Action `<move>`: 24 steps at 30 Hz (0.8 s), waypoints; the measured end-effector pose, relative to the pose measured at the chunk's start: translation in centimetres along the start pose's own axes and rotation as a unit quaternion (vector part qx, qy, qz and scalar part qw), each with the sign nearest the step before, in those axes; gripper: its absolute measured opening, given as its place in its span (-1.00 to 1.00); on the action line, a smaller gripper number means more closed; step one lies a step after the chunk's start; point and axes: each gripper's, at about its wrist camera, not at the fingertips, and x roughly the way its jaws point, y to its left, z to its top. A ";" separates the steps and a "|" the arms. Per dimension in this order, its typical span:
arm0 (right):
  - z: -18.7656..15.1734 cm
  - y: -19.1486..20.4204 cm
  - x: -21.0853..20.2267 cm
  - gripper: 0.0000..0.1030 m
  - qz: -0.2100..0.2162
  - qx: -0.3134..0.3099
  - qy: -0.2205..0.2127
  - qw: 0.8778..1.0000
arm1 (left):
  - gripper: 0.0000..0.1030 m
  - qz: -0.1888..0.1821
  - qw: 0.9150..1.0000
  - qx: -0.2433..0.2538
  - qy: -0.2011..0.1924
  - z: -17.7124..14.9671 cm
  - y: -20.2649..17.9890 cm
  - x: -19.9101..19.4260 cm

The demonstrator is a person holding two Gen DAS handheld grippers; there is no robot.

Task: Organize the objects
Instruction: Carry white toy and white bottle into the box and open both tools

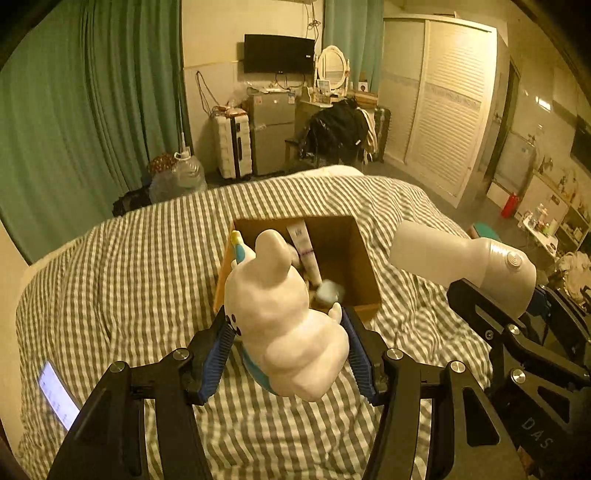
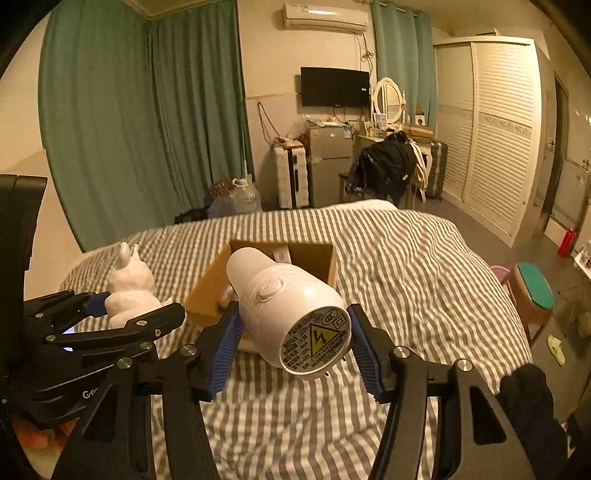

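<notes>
Black skeletal tongs [image 1: 288, 350] with silver screws, ribbed blue pads [image 1: 218, 354], white lettering; a black glove [image 2: 532, 402].

I am in a lived-in bedroom at home. A bed [image 1: 147, 277] with a grey-and-white checked cover fills the space below me. Green curtains [image 1: 92, 110] hang along the far side, and a white louvred wardrobe [image 1: 443, 110] stands by the other. Against the back wall I see a wall-mounted television [image 1: 279, 53], a small fridge [image 1: 271, 133], a suitcase [image 1: 232, 144], an oval vanity mirror [image 1: 332, 66] and a chair heaped with dark clothes [image 1: 338, 133]. An air conditioner [image 2: 325, 16] sits high on the wall.
</notes>
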 end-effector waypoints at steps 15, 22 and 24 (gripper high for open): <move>6.4 0.8 11.6 0.10 0.005 -0.006 0.019 1.000 | 0.15 0.022 0.999 0.014 0.022 5.4 2.8 11.5; 7.0 -0.9 19.1 0.10 0.009 0.016 0.059 0.998 | 0.15 0.000 0.998 0.039 0.044 4.7 3.1 17.5; 6.6 -1.2 21.0 0.10 0.010 0.019 0.072 0.997 | 0.15 0.000 0.998 0.051 0.049 4.2 2.8 18.7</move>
